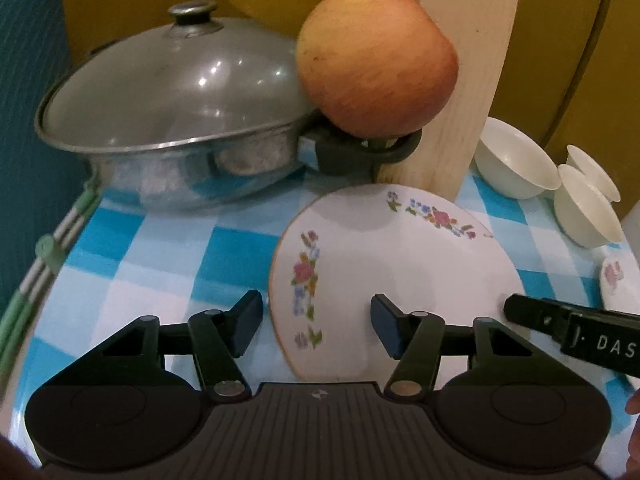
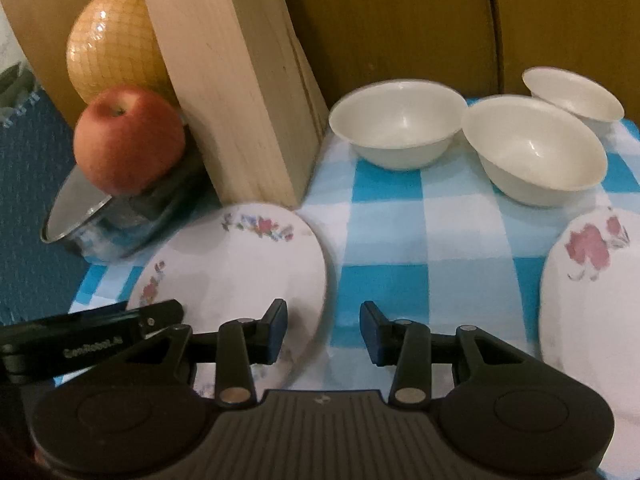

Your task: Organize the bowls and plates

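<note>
Our left gripper [image 1: 316, 322] stands open astride the flowered plate's [image 1: 392, 272] near rim; our right gripper [image 2: 323, 330] hangs open, empty, beside it. Closing shallow, we risk the plate slipping against the wooden block [image 1: 460, 80].

Both cameras are riding on the handheld grippers, looking forward and steeply down along the fingers, close over the checked tablecloth [image 1: 168, 248]. The left one is facing the lidded pan [image 1: 168, 92]; the right one is facing the white bowls [image 2: 396, 124]. Both are taking in the floral plate [image 1: 400, 264], apple [image 2: 128, 140] and wooden block [image 2: 240, 96].
</note>
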Tool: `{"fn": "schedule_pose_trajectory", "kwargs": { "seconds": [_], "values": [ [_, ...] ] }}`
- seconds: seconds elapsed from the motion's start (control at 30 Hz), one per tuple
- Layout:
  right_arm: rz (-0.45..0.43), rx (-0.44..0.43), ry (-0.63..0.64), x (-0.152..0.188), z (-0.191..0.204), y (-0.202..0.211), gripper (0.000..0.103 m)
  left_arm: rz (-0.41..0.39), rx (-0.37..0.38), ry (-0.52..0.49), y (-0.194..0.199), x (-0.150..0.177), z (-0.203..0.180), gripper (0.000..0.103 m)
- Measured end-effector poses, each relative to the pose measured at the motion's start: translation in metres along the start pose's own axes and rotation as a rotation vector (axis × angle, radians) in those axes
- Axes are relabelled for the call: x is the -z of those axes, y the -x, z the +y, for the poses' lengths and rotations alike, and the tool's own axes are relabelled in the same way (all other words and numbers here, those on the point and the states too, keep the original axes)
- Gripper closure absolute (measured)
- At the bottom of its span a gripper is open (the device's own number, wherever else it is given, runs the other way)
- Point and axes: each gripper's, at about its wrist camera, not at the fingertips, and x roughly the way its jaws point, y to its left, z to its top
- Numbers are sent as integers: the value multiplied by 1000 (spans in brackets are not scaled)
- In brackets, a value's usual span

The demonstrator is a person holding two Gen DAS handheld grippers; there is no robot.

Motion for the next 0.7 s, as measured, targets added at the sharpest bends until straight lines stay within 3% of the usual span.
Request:
{"fn": "schedule_pose_trajectory", "kwargs": {
  "seconds": [0.1,0.27,0.7],
  "values": [
    [6,-42,7,-1,4,-3,77,-17,8,-28,-3,-1,-4,35],
    [0,-27,19,-1,8,-4,82,-10,22,-54,-4,-1,-7,32],
    [39,-25,46,15,-7,20,81,21,72,-121,17,19,-12,40]
  ]
}}
